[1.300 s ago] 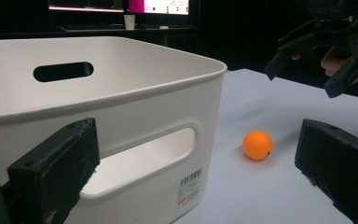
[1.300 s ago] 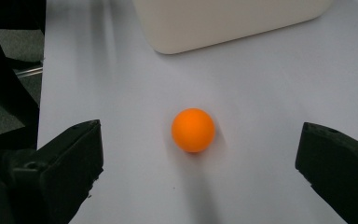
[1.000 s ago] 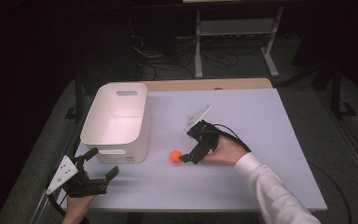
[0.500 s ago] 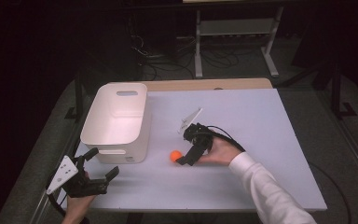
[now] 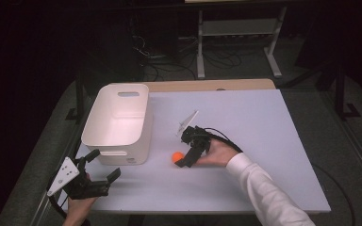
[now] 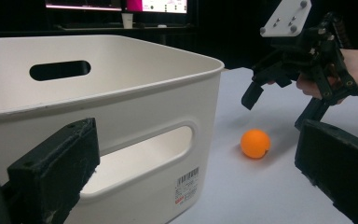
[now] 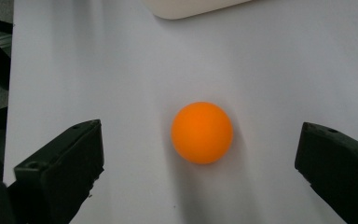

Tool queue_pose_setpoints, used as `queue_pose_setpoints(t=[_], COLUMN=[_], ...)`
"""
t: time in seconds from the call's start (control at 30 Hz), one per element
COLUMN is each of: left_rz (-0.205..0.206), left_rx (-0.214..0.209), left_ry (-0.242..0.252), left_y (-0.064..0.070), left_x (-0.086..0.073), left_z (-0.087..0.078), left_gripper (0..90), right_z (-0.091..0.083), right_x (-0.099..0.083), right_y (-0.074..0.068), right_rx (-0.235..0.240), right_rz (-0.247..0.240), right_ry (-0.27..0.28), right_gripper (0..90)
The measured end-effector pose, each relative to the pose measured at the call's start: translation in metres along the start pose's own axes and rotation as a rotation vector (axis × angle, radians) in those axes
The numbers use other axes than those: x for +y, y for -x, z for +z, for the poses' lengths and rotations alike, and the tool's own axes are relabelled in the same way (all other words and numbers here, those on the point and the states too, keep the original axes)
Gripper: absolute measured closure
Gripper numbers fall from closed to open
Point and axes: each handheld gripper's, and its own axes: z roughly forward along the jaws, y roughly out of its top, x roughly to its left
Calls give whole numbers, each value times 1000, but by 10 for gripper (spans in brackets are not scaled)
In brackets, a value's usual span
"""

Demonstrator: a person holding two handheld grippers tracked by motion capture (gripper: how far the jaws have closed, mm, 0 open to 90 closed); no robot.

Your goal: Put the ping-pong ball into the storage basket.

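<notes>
Resting at the near left corner of the pale lilac-white bench (image 5: 264,141), the left tool (image 5: 101,165) sits in a hand (image 5: 75,207) with its two black jaws spread wide and nothing between them; a grey three-cornered plate rides on top. From the left gripper view those jaws frame the side wall of a white plastic rectangular tub (image 5: 118,123) with slot handles and a barcode sticker low on its near face.

Just right of the tub's near corner, the small orange ball (image 5: 176,157) lies on the bare bench, apart from the tub. The right tool (image 5: 183,159), held by a hand (image 5: 219,154) in a white sleeve (image 5: 268,193), hovers at the ball with its tips angled down toward it. In the right gripper view the ball (image 7: 202,132) lies between the two black jaws, which stand well apart on either side without touching it: spread, gripping nothing. A soft shadow spreads under the ball.

The bench top is smooth, matte and plain, with a strip of light wood (image 5: 207,85) along its far edge. Beyond it the room is dark: grey floor, loose black cables (image 5: 169,61) and the legs of a white metal stand (image 5: 238,33). Lit screens glow at the top of the left gripper view.
</notes>
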Motion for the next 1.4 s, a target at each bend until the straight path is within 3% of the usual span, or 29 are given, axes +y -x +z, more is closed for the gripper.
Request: queue_pose_setpoints(t=[0.43, 0.6, 0.83, 1.27, 1.4], left_rz=[2, 0, 2, -1, -2], left_rx=[0, -3, -6, -8, -8], left_ry=[-5, -4, -3, 1, 0], left_y=[0, 1, 1, 1, 1], left_x=[0, 0, 0, 0, 0], left_z=[0, 0, 0, 1, 1], left_gripper=[0, 0, 0, 0, 0], right_z=[19, 23, 31, 35, 34], right_x=[2, 2, 2, 0, 0], right_y=[3, 4, 7, 10, 9], right_rx=[40, 30, 15, 48, 44], right_rz=[-7, -8, -15, -15, -21], right_ry=[-24, -44, -68, -82, -79], right_gripper=[53, 77, 199, 481, 492])
